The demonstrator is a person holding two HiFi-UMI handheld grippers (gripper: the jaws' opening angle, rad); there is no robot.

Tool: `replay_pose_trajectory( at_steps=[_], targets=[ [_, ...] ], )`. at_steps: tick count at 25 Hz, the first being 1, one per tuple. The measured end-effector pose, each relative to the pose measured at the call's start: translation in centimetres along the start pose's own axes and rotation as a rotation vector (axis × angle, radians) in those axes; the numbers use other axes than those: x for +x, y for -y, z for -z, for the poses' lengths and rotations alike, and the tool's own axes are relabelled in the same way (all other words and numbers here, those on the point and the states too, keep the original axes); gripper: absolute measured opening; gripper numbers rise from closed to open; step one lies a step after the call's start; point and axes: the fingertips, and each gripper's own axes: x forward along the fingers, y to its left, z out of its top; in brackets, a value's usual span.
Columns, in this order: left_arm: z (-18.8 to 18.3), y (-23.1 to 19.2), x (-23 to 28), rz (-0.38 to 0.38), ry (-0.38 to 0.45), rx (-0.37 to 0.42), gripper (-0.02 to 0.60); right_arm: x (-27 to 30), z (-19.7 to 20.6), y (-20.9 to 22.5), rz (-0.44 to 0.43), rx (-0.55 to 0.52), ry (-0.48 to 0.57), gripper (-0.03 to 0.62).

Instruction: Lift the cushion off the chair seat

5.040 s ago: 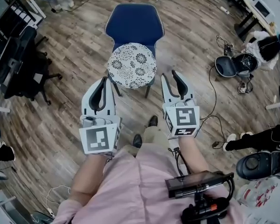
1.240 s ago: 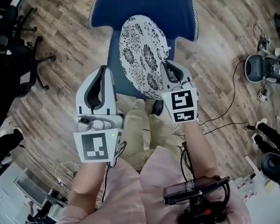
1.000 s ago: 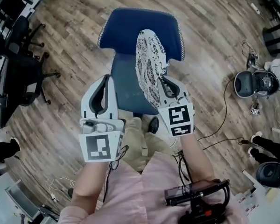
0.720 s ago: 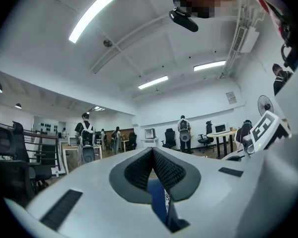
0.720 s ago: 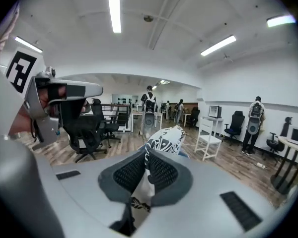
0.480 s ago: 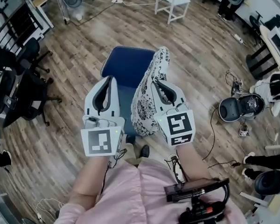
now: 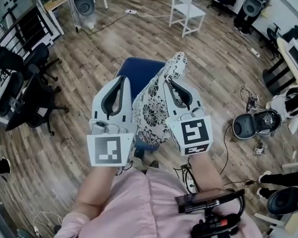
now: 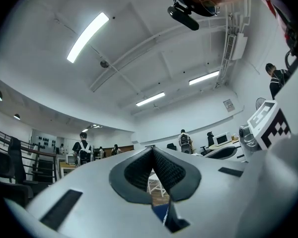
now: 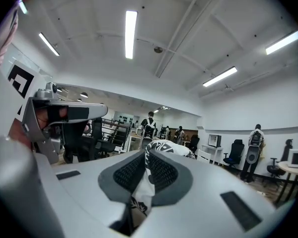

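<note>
The round black-and-white flowered cushion point(image 7: 156, 108) hangs on edge in the air above the blue chair point(image 7: 139, 73), clear of its seat. My right gripper point(image 7: 169, 82) is shut on the cushion's rim, with the fabric pinched between its pads point(image 9: 161, 170) in the right gripper view point(image 9: 148, 168). The cushion's top point(image 9: 170, 148) bulges beyond the jaws. My left gripper point(image 7: 122, 79) is raised beside the cushion's left face, shut, with nothing between its jaws point(image 8: 152, 151). A strip of the blue seat point(image 8: 160, 213) shows under them.
A white chair point(image 7: 186, 11) stands behind the blue one. Black office chairs point(image 7: 35, 88) and desks crowd the left. A black helmet-like case point(image 7: 251, 123) and cables lie on the wood floor at right, near a person point(image 7: 293, 103). Several people stand far off.
The cushion lay flat on the seat five seconds ago. The right gripper has since shut on its rim, tipped it on edge and raised it off the chair; both grippers rose.
</note>
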Motion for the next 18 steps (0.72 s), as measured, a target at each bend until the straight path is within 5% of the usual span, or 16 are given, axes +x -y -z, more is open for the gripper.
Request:
replay_pose_trajectory(
  at_steps=[18],
  targets=[
    [0.8,1.8,0.2,0.036,-0.021,-0.003,0.011,-1.5,0.3,0.7,0.033,0.000,0.008,0.018]
  ],
)
